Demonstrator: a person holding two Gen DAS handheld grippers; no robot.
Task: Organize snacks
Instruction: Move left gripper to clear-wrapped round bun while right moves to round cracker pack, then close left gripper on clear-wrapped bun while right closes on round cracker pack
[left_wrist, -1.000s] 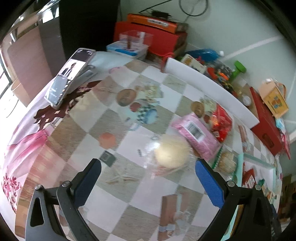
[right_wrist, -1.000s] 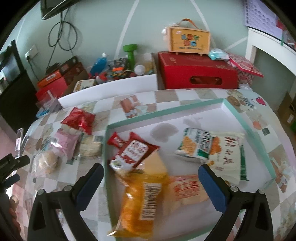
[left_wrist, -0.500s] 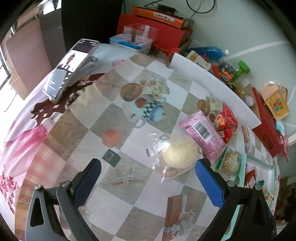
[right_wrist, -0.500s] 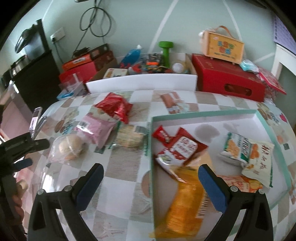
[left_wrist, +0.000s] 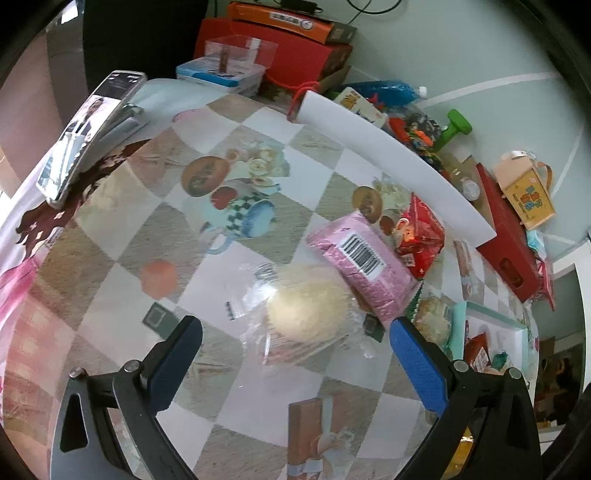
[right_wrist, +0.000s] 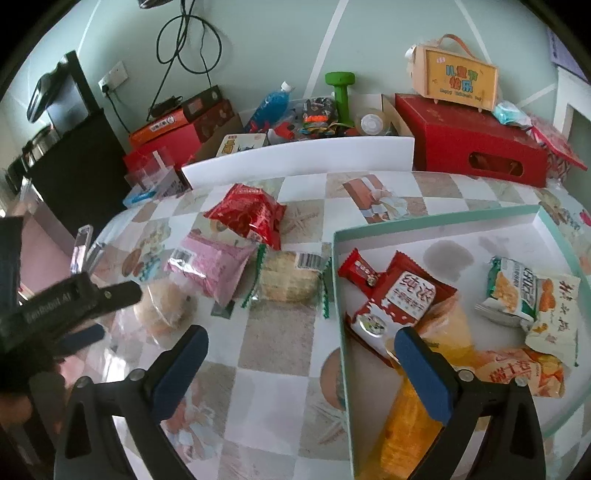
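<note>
From my left side, my left gripper (left_wrist: 291, 362) is spread wide over the round bun in a clear bag (left_wrist: 308, 312), which touches the pink pack (left_wrist: 364, 264). From my right side, my right gripper (right_wrist: 301, 365) is spread too, above the table (right_wrist: 273, 350). Only here I see inside the green box (right_wrist: 436, 221), where a red pack (right_wrist: 400, 301) lies.

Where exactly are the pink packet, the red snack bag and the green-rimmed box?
pink packet (left_wrist: 364, 264), left wrist view, on its wrapper beside the barcode.
red snack bag (right_wrist: 248, 213), right wrist view, middle of the crinkled front.
green-rimmed box (right_wrist: 436, 221), right wrist view, on its far rim.
</note>
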